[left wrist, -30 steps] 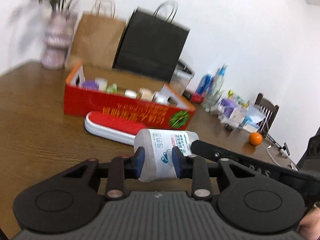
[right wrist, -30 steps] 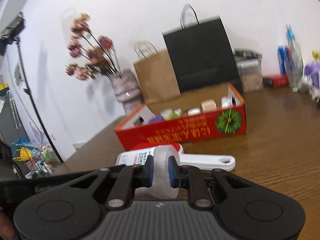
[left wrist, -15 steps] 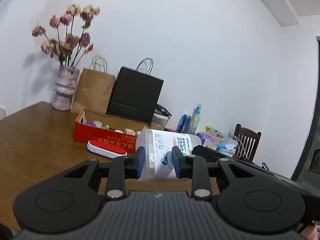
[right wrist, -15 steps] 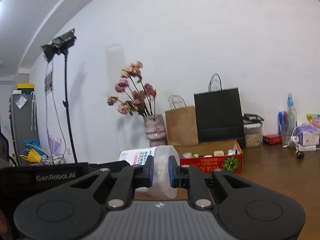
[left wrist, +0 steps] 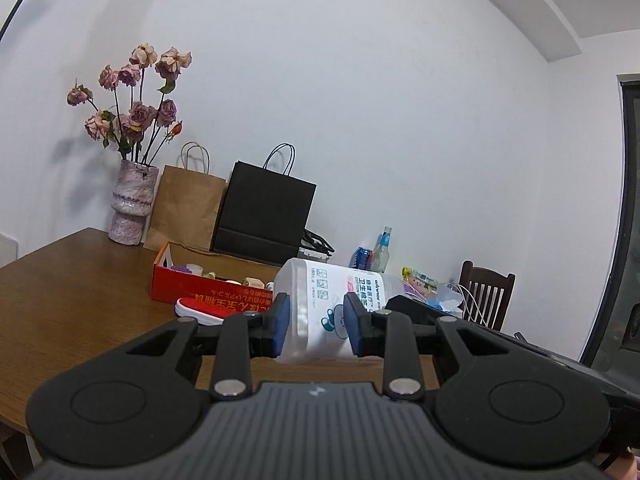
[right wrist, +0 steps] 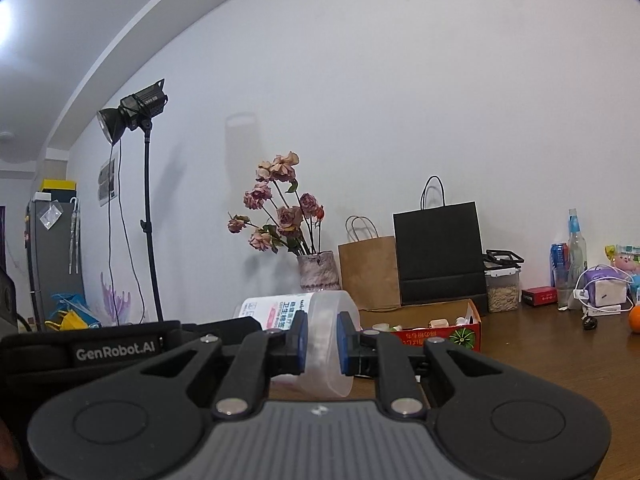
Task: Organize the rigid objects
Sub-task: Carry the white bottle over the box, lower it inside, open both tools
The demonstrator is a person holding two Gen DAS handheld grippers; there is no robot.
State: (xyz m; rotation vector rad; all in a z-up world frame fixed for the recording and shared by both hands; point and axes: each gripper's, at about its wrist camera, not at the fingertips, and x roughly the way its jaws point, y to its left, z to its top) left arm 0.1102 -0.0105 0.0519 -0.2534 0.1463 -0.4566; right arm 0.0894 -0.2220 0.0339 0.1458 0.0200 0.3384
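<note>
A clear plastic cotton-swab jar (left wrist: 320, 312) with a white printed label lies on its side in the air, held from both ends. My left gripper (left wrist: 316, 326) is shut on its labelled body. My right gripper (right wrist: 322, 342) is shut on its clear lid end (right wrist: 326, 344). The other gripper's black body (left wrist: 480, 340) crosses the right of the left wrist view. Beyond the jar a red cardboard box (left wrist: 188, 286) with several small items stands on the wooden table (left wrist: 72, 300). A red-and-white brush (left wrist: 200, 310) lies in front of the box.
A vase of dried roses (left wrist: 132, 200), a brown paper bag (left wrist: 188, 208) and a black paper bag (left wrist: 264, 212) stand against the wall. Bottles, a can (right wrist: 558, 260), a food container (right wrist: 502, 284) and an orange (right wrist: 634, 318) crowd the table's right. A chair (left wrist: 486, 296) and a light stand (right wrist: 146, 208) flank it.
Both grippers pulled back and up from the red box with the jar held between them; the box and brush now look smaller and farther away. Their grip stayed the same.
</note>
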